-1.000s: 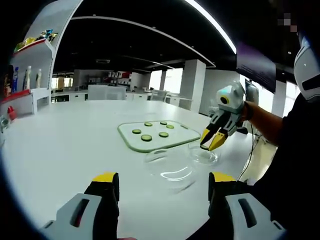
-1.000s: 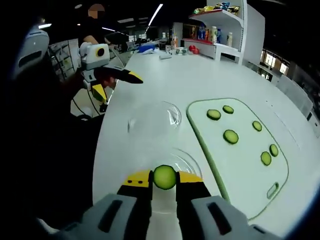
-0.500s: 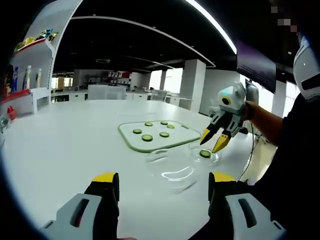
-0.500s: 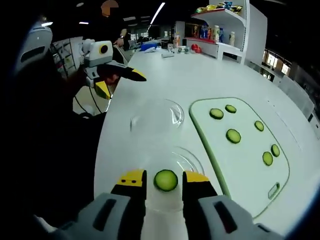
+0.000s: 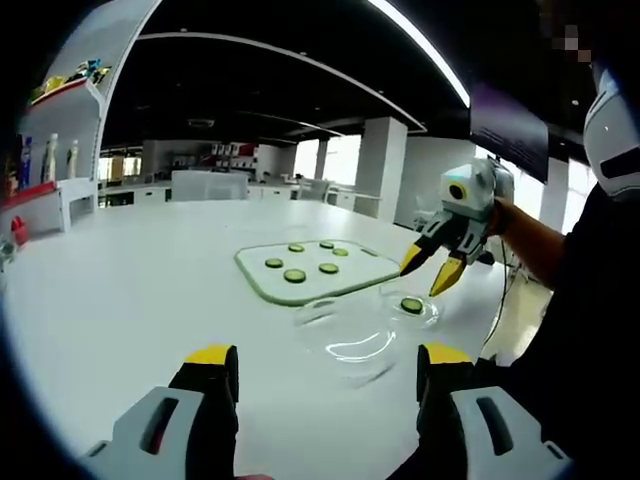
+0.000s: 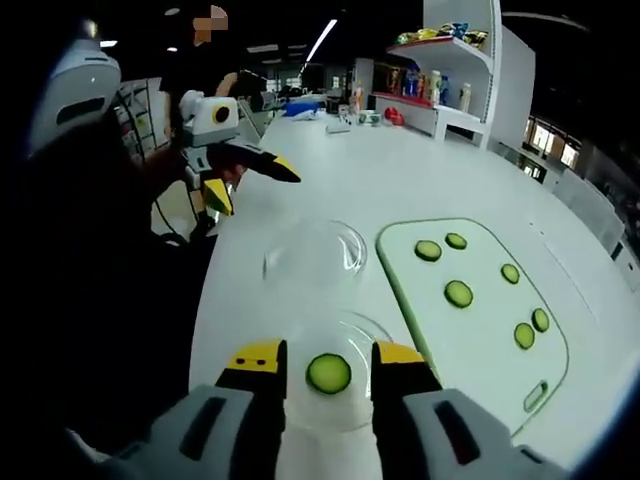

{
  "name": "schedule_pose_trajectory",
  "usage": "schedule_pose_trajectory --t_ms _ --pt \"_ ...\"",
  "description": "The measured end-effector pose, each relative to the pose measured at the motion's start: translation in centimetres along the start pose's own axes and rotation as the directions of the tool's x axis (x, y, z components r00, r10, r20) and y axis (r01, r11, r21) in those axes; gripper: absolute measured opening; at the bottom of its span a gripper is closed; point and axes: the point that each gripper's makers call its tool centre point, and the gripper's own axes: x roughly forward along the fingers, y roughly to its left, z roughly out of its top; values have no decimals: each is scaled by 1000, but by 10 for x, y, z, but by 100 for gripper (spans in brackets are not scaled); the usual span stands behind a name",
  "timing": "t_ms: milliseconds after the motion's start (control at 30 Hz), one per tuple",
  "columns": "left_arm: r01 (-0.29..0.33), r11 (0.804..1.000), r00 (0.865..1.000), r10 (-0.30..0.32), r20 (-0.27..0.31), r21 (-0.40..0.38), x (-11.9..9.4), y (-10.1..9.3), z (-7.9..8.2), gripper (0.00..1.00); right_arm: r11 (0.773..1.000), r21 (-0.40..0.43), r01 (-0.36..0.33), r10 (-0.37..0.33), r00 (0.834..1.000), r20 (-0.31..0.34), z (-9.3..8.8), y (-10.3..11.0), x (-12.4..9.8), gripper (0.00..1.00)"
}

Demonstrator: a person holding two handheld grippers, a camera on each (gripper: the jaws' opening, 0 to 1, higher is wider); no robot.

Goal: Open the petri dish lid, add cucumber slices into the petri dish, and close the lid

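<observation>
In the petri dish (image 6: 335, 385) lies one cucumber slice (image 6: 328, 373), your right tool (image 6: 327, 362) open above it; left tool (image 5: 325, 360) open. Careless lowering could knock the lid (image 6: 315, 254) beside it.

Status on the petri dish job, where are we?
Done: lid is off, lying on the table beside the petri dish; one cucumber slice lies in the dish. In hand: nothing; right gripper is open above that slice, left gripper is open. Left: five slices on the cutting board, then close the lid.
</observation>
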Motion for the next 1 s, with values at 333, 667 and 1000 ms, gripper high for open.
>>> schedule_pose_trajectory --t_ms 333,667,1000 --pt "152 984 988 -152 -13 89 5 -11 -3 72 1000 -17 -2 4 995 98 16 1 10 46" --pt "296 949 955 -292 -51 108 13 -14 -13 72 999 -30 -18 21 992 122 18 1 23 50" --pt "355 924 935 -350 -58 145 26 -6 -10 71 995 -69 -72 82 983 162 27 6 46 53"
